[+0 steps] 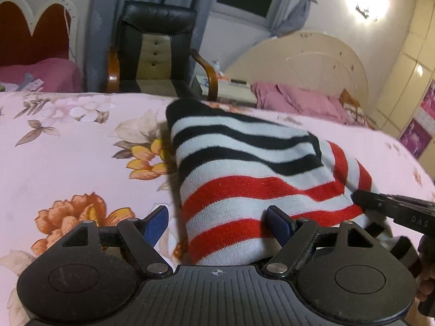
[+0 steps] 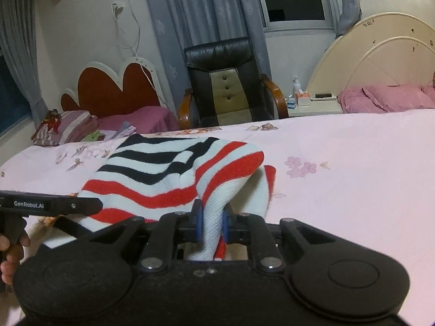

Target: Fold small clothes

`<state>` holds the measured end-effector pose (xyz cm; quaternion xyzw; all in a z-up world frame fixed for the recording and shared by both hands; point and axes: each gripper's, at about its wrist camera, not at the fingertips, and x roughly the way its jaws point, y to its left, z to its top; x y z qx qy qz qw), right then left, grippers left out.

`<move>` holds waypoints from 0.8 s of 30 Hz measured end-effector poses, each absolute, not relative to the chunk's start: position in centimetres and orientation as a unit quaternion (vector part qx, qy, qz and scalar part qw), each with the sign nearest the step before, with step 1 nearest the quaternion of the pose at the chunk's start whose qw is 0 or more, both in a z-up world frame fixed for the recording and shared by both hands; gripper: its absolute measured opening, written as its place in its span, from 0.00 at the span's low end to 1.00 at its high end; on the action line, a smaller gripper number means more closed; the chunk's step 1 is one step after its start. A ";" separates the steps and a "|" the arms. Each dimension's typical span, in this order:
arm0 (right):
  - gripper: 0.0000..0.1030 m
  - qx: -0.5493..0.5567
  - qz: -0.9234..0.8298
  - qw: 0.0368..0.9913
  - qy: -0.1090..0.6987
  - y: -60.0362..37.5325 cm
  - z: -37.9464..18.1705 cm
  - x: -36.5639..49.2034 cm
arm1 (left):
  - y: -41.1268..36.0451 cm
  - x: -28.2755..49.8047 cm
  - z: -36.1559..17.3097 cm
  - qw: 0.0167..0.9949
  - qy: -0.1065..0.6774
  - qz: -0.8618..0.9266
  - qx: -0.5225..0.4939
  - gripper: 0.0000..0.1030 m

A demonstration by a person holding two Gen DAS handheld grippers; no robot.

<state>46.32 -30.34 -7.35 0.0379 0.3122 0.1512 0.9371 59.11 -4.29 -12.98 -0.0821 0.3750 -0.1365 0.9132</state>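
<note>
Two beds share this room, and the bigger of them, spread with a pink floral sheet (image 1: 81, 146), fills the foreground of both wrist views; its cream arched headboard (image 2: 386, 54) stands at the right with pink pillows (image 2: 391, 99) heaped against it. Beyond the far edge of the sheet sits a black and cream office chair (image 2: 225, 81) with curved wooden armrests, grey curtains (image 2: 195, 13) and a dark window behind it, and to the left a smaller bed with a red, cloud-shaped headboard (image 2: 108, 89). A pale nightstand (image 2: 312, 107) between chair and headboard carries a pump bottle and a small box. On the sheet, towards its near side, lies the striped knit garment (image 1: 244, 168), white with black bands at the far end and red bands at the near end, partly bunched rather than flat. The right gripper (image 2: 211, 224) is clamped on a pulled-up fold of that garment's near right edge, the blue pads squeezing the white knit between them so the cloth rises in a ridge from the bed. The left gripper (image 1: 217, 224) stands with its jaws spread wide, one blue finger (image 1: 156, 224) over the bare sheet just left of the garment and the other lying against the red and white stripes; nothing is pinched in it. A person's fingers (image 2: 11, 247) curl round its handle in the right wrist view
</note>
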 end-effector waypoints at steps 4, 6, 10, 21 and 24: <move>0.15 0.059 0.153 0.932 0.325 -31.1 -8.2 46.7 | -4.6 59.7 -13.0 0.909 0.382 -0.145 -0.079 0.77; 0.22 0.090 0.169 0.921 0.340 -31.9 -7.9 47.2 | -4.2 59.9 -12.2 0.910 0.377 -0.151 -0.085 0.77; 0.36 0.199 0.195 0.897 0.344 -34.8 -7.6 49.3 | -2.3 61.3 -11.1 0.913 0.344 -0.165 -0.144 0.77; 0.09 0.159 0.143 0.917 0.338 -34.3 -9.5 52.6 | -5.0 66.0 -13.8 0.908 0.386 -0.148 -0.076 0.77; 0.07 0.131 0.133 0.924 0.334 -34.0 -10.1 52.1 | -5.8 66.0 -13.8 0.912 0.379 -0.150 -0.045 0.77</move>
